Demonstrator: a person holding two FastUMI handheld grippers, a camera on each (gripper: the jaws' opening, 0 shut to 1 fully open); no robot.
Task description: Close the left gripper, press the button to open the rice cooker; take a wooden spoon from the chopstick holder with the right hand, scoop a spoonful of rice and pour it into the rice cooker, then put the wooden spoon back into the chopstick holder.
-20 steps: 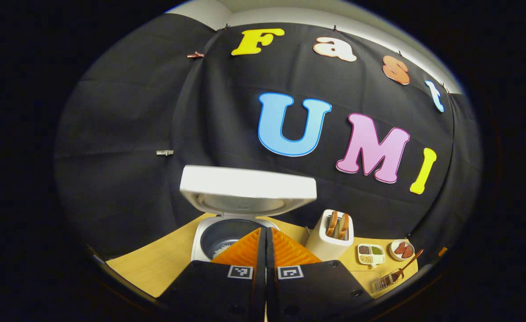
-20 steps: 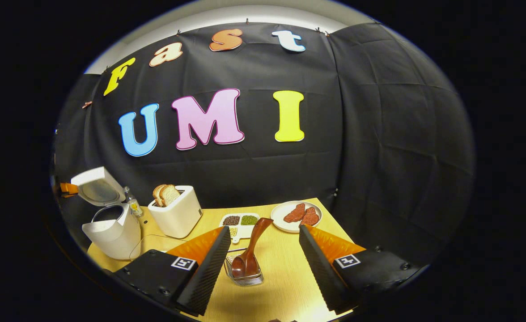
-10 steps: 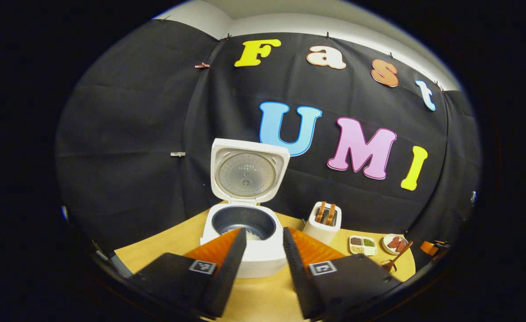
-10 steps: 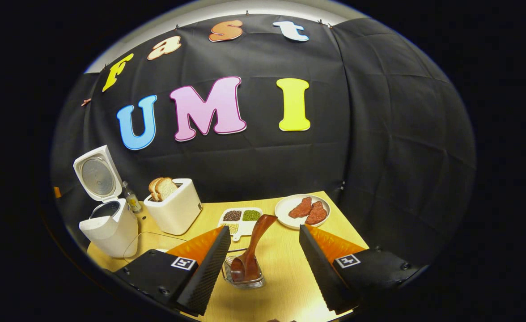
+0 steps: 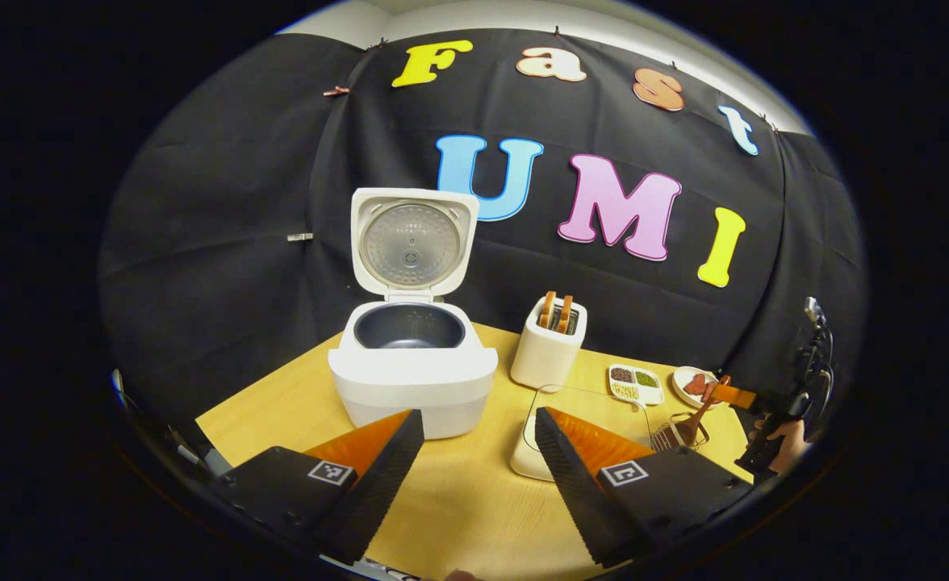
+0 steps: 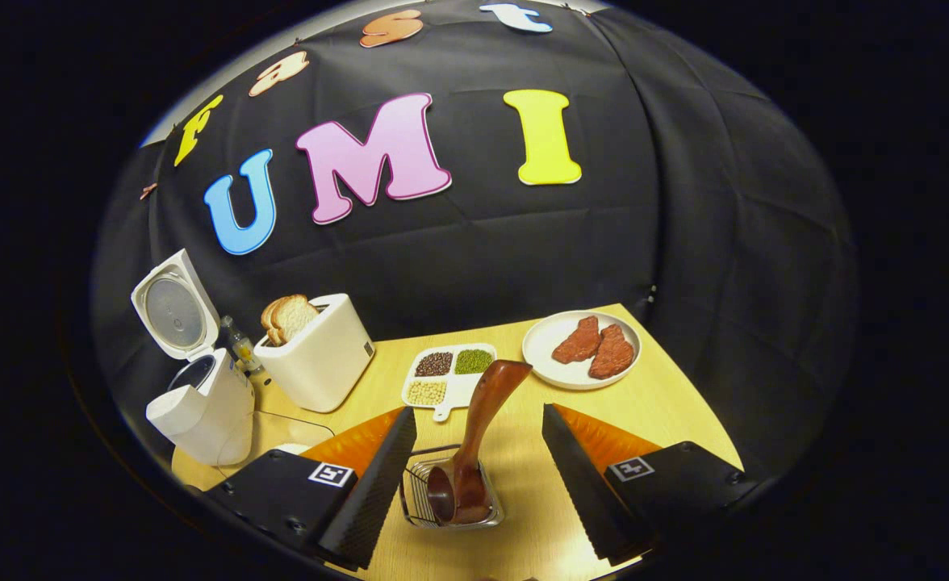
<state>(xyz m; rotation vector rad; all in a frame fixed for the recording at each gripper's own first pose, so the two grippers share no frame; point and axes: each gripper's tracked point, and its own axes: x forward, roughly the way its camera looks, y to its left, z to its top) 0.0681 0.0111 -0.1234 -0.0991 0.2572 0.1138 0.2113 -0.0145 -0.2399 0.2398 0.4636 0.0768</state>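
Presently the right gripper (image 6: 478, 476), at the bottom centre of the right gripper view, has its 2 fingers spread wide apart and holds nothing, with the wooden spoon (image 6: 474, 436) leaning between them, bowl down in the wire chopstick holder (image 6: 452, 500); the left gripper (image 5: 474, 464) is likewise apart and empty, low in its own view. The rice cooker (image 5: 412, 363) stands lid-up at centre left of that view, so the button step appears complete. In my judgement, a sound grasp means closing squarely on the handle's mid-section, then lifting along its tilt so the light holder does not tip.
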